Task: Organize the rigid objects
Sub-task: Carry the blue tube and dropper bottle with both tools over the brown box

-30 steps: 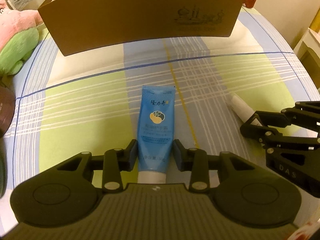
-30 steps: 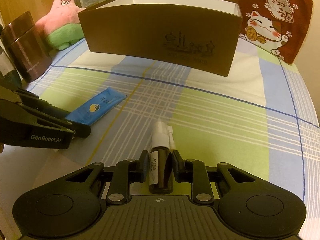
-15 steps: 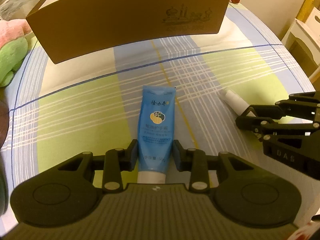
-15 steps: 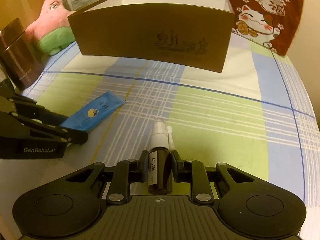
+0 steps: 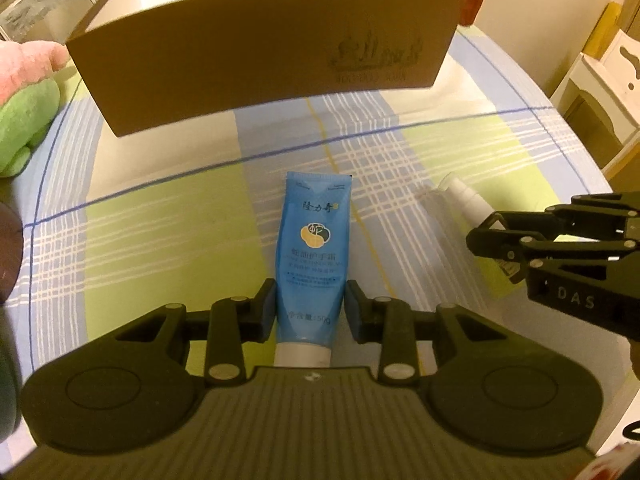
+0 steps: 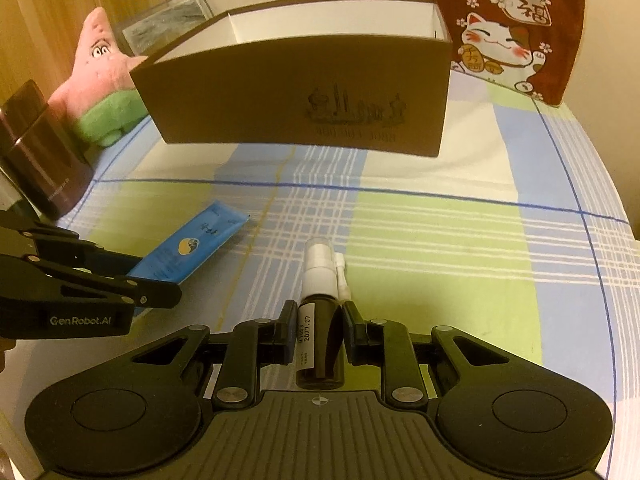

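A blue hand-cream tube (image 5: 313,248) with a white cap sits between the pads of my left gripper (image 5: 310,310), which is shut on its lower end; the tube's crimped end points toward the box. My right gripper (image 6: 319,332) is shut on a dark spray bottle (image 6: 319,344) with a white nozzle pointing forward. The tube (image 6: 188,246) and left gripper (image 6: 160,294) also show at the left of the right wrist view; the bottle's white nozzle (image 5: 466,196) and right gripper (image 5: 486,238) show at the right of the left wrist view. An open brown box (image 6: 304,92) with a white inside stands ahead.
The plaid cloth (image 6: 440,240) covers the surface. A pink and green star plush (image 6: 100,80) and a dark brown canister (image 6: 40,148) stand at the left. A red lucky-cat cloth (image 6: 508,28) hangs behind the box. White furniture (image 5: 604,76) is off the right edge.
Both views have risen and tilted, so the box's white inside now shows. The tube and the bottle stay between the same pads and move with the grippers.
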`<state>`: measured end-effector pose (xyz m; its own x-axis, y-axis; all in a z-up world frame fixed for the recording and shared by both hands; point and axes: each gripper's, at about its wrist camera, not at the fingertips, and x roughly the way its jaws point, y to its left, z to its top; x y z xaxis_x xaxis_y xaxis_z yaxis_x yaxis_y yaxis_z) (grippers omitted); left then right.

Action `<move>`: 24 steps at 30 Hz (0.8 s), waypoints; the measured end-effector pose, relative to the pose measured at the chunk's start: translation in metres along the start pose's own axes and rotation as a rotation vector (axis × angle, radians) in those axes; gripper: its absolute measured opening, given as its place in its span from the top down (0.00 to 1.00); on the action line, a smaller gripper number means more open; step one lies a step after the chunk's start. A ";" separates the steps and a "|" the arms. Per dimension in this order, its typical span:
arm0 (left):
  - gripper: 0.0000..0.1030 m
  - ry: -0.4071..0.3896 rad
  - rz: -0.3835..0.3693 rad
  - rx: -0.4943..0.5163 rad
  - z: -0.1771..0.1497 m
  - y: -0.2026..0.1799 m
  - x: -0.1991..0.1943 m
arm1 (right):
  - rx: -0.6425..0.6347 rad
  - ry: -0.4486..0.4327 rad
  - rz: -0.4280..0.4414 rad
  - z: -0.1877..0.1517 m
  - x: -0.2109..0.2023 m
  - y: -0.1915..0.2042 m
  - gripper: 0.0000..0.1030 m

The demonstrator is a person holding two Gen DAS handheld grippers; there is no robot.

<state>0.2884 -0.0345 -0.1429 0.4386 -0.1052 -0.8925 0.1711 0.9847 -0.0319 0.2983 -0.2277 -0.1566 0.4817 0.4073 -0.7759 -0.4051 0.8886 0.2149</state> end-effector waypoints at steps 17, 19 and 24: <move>0.69 -0.126 0.002 -0.028 0.036 0.015 -0.046 | -0.021 -0.099 0.047 0.046 -0.021 0.003 0.77; 0.69 -0.148 0.005 -0.033 0.043 0.017 -0.054 | -0.024 -0.116 0.057 0.055 -0.023 0.003 0.77; 0.69 -0.195 0.017 -0.038 0.063 0.025 -0.068 | -0.023 -0.159 0.080 0.082 -0.027 0.002 0.77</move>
<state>0.3190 -0.0111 -0.0547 0.6046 -0.1100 -0.7889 0.1303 0.9907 -0.0383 0.3482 -0.2196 -0.0860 0.5633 0.5062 -0.6530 -0.4637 0.8478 0.2571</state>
